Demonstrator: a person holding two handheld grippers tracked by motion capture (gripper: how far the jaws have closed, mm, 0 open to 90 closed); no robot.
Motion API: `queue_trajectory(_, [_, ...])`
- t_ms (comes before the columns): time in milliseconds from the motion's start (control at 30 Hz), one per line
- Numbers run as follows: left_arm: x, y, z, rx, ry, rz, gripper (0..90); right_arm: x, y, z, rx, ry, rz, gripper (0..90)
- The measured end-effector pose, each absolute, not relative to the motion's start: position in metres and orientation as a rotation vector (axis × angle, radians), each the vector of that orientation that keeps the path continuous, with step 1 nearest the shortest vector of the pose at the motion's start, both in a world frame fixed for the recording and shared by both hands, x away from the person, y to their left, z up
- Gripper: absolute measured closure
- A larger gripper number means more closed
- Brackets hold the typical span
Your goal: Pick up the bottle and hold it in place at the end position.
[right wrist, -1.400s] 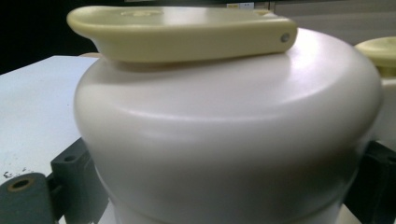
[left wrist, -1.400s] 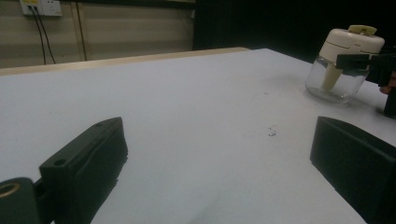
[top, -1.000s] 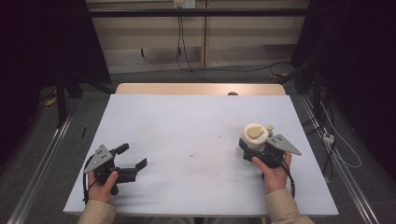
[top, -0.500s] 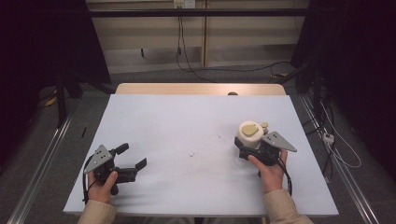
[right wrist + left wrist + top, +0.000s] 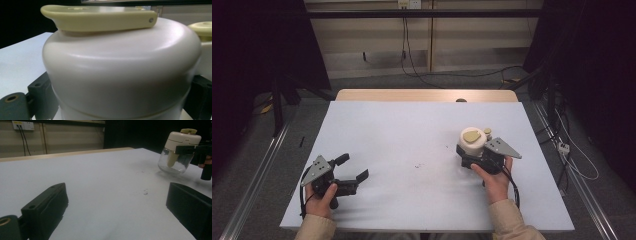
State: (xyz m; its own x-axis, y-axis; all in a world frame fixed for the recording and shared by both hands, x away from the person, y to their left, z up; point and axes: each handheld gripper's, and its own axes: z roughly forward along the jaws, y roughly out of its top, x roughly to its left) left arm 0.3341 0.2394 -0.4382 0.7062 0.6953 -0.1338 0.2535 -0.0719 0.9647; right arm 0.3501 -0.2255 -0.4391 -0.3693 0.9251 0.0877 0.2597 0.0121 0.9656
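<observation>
A glass jar (image 5: pixel 473 139) with a cream lid and a pale yellow flip tab stands upright at the right of the white table (image 5: pixel 412 125). My right gripper (image 5: pixel 472 151) is shut on it from the near side, one jaw on each side of the lid (image 5: pixel 120 67). The left gripper view shows the jar (image 5: pixel 178 152) with its clear base on or just above the table; I cannot tell which. My left gripper (image 5: pixel 353 167) rests low at the near left, open, with nothing between its jaws (image 5: pixel 116 195).
Bare wood (image 5: pixel 427 95) borders the far edge of the table, with a small dark object (image 5: pixel 460 100) on it. Tiny dark specks (image 5: pixel 145 192) mark the table's middle. Cables (image 5: pixel 412 50) and metal rails (image 5: pixel 257 175) lie on the floor around the table.
My right gripper has carried the jar a little to the left and farther from me. The left gripper has not moved.
</observation>
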Motion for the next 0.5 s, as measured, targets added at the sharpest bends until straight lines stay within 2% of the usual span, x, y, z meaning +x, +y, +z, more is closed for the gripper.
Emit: queue_trajectory(500, [0.334, 0.241, -0.438, 1.643, 0.778, 0.431, 3.3, 0.359, -0.210, -0.436, 1.217, 1.693, 1.430, 6.9])
